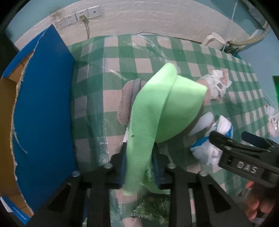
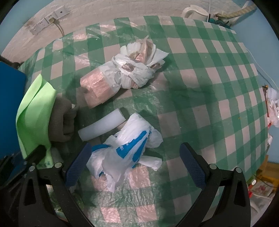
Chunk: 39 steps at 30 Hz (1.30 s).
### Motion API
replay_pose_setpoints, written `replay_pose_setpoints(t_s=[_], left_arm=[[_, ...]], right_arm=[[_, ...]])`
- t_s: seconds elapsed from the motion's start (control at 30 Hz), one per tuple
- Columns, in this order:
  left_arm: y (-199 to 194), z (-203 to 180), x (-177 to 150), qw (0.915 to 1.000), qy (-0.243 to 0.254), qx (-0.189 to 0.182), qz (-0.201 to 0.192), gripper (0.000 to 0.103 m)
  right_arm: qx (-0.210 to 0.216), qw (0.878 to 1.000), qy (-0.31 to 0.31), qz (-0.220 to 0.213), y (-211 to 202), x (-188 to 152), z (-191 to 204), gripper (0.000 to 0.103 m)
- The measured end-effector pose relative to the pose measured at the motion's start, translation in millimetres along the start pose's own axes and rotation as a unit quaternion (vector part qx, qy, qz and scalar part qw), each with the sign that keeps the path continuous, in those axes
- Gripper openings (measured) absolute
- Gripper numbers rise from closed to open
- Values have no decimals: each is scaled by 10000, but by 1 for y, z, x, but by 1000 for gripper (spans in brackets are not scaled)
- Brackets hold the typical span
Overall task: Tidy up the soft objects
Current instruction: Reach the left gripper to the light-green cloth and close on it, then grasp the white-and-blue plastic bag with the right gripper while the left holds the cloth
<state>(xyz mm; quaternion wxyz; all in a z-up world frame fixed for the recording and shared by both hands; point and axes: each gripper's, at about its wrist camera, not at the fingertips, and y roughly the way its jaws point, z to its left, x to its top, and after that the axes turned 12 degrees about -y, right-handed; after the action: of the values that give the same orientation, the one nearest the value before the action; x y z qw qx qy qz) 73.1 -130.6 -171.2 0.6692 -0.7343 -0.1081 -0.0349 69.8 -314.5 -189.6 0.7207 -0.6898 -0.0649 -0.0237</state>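
Pinching the light-green cloth (image 1: 153, 111) at its lower edge: left gripper (image 1: 139, 167) jaws drawn in tight on the fabric, cloth draped over a grey towel (image 1: 125, 103) mid-table. Judgement: early in the job. Blue-walled cardboard box (image 1: 43, 108) at 9 o'clock shows bare cardboard in the part visible; most of its inside is out of view, so can't say whether anything is stowed yet.

Right gripper (image 2: 136, 167) jaws wide apart, holding nothing, straddling the white-and-blue plastic bag (image 2: 125, 152) without its pads pressing on it. Looks lined up for that grab.

Left to sort, right-wrist view:
- white foam piece (image 2: 102, 125), 11 o'clock of the bag, touching or nearly so
- pinkish roll wrapped in white plastic (image 2: 122, 76), 12 o'clock, apart from the foam
- grey towel under the green cloth, 9 o'clock
- green scrubby pad (image 1: 151, 207) below the left gripper, partly hidden

Surroundings: green checked tablecloth (image 2: 200, 87) under clear film; white kettle (image 2: 193, 11) at the far edge, 1 o'clock; crumpled bags (image 2: 272, 106) at 3 o'clock on the table edge; wall sockets (image 2: 47, 19) at 10 o'clock.

In the way: cloth overlaps the towel, may drag it. Grippers work close together.
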Motion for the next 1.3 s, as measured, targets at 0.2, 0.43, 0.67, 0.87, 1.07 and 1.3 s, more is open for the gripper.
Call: replay_pose_setpoints(t_s=[0.2,0.43,0.67,0.87,1.07,1.3], left_arm=[[-21,9,-2,9995,-29,-312,-96,17],[-45,19,-8,9981,-55,-555,-243,15],[-63,21,-12,9966,34,-679,-457,13],[-78,24,-14,9953,93,-714,-650,13],[-90,27,-13,9938,114,-727,-836,13],[-103,30,-12,9917,83,-784,-1013,13]], right_arm=[[3,10000,-86,41,4,6,12,101],[-58,9995,-277,127,14,9,28,96],[34,9987,-438,275,35,4,43,68],[-31,9982,-590,126,21,0,45,53],[-114,9976,-678,-98,-7,1,43,51],[-205,9964,-726,-383,-40,-1,44,51]])
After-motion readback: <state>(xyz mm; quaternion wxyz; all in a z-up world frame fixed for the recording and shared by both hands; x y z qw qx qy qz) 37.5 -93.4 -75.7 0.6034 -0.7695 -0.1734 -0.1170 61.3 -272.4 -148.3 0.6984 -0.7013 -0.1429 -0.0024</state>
